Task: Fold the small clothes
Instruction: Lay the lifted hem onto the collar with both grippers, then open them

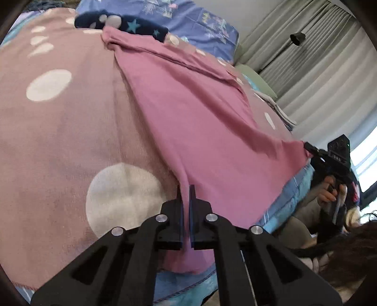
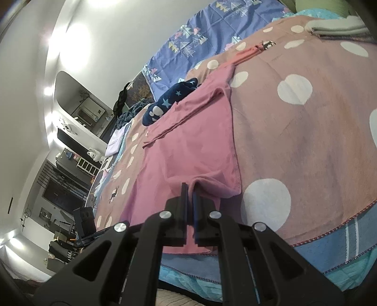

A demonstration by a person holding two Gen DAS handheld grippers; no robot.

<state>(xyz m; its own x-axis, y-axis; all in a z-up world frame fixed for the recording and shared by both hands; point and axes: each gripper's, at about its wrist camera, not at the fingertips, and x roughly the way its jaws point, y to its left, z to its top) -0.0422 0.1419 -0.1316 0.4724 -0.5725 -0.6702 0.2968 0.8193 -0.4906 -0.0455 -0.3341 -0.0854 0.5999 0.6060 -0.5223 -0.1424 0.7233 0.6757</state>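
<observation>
A pink garment (image 1: 195, 113) lies spread on a dusty-pink blanket with white dots (image 1: 59, 131), its far end toward the pillows. My left gripper (image 1: 186, 190) is shut on a pinched ridge of the garment's near edge. In the same view my right gripper (image 1: 308, 147), held by a hand (image 1: 329, 190), grips the garment's right near corner, which is pulled taut. In the right wrist view the right gripper (image 2: 190, 188) is shut on a raised fold of the pink garment (image 2: 195, 141) near the bed's front edge.
A navy garment with stars (image 1: 122, 23) (image 2: 169, 98) lies past the pink one's far end. Behind it are blue patterned pillows (image 1: 188, 21). Folded clothes (image 1: 278, 108) are stacked on the right of the bed, by grey curtains (image 1: 318, 58). Shelves (image 2: 70, 141) stand beyond the bed's left side.
</observation>
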